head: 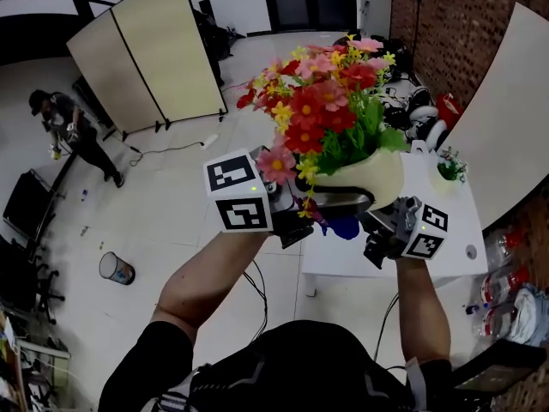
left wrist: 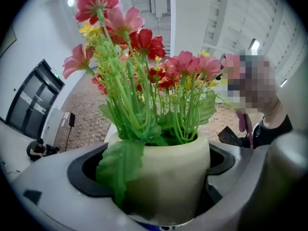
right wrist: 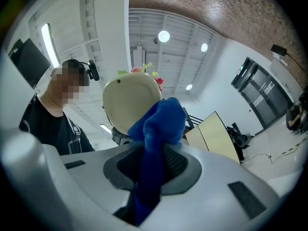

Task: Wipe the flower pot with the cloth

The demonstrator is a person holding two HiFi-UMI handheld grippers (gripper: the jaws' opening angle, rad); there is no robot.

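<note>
A beige folding screen (head: 146, 54) stands on the pale floor at upper left, and a black cable (head: 167, 151) trails from its foot. Farther left, a person in dark clothes (head: 64, 123) leans forward. Black chairs (head: 21, 286) sit at the left edge, and a small bin (head: 116, 269) stands on the floor nearby. At right is a white table (head: 455, 269) with a small potted plant (head: 450, 166) near its far corner. A brick wall (head: 446, 24) runs behind it. Clear bottles (head: 506, 294) crowd the floor just right of the table, some with red on them.
</note>
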